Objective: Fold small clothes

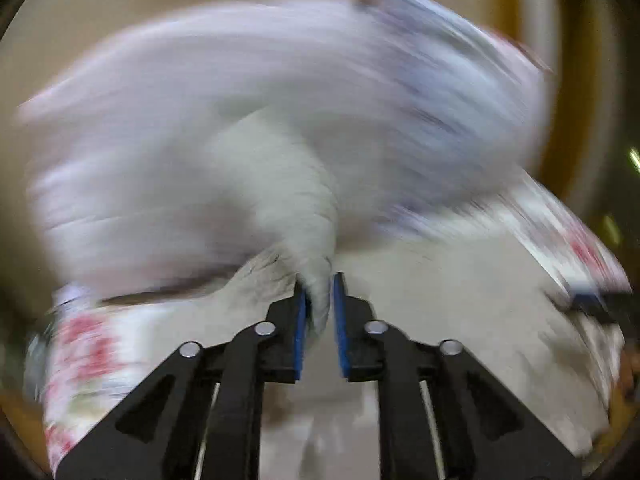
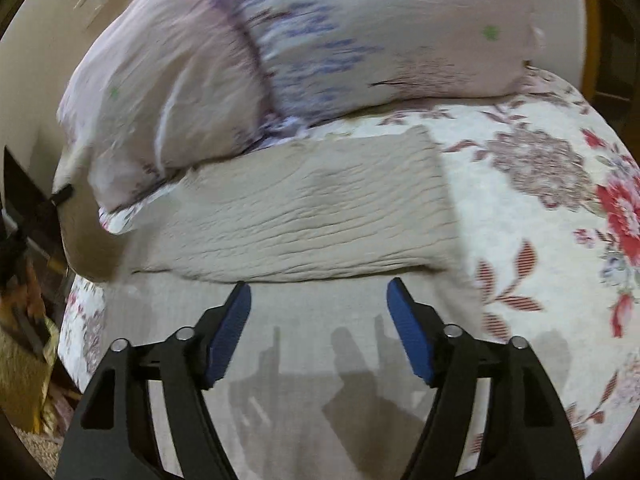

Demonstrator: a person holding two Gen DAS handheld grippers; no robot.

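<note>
The pale grey-beige crinkled cotton garment (image 2: 312,216) lies on the floral quilted bedspread (image 2: 552,208) of the bed, in front of the lilac patterned pillow (image 2: 280,40). In the right wrist view it shows as a flat, roughly rectangular panel with 1 layer already doubled over, its near edge just ahead of the right tool (image 2: 319,328).

It looks light, soft and limp, with a ribbed, crinkly weave that should grip rather than slide against the blue pads (image 2: 228,336). It will sag and bunch from any single pinch, so corners or a folded edge are the sensible places to hold it, with 2 points held to keep an edge straight. Nothing about it seems fragile.

The left tool (image 1: 319,312) is nearly closed, pinching a gathered ridge of the same cloth (image 1: 280,184), which rises from the pads in a twisted fold. That view is heavily smeared, so the left tool is likely swinging fast.

The right tool is spread wide and holds nothing, angled down at the bed, low over the cloth's near part.
</note>
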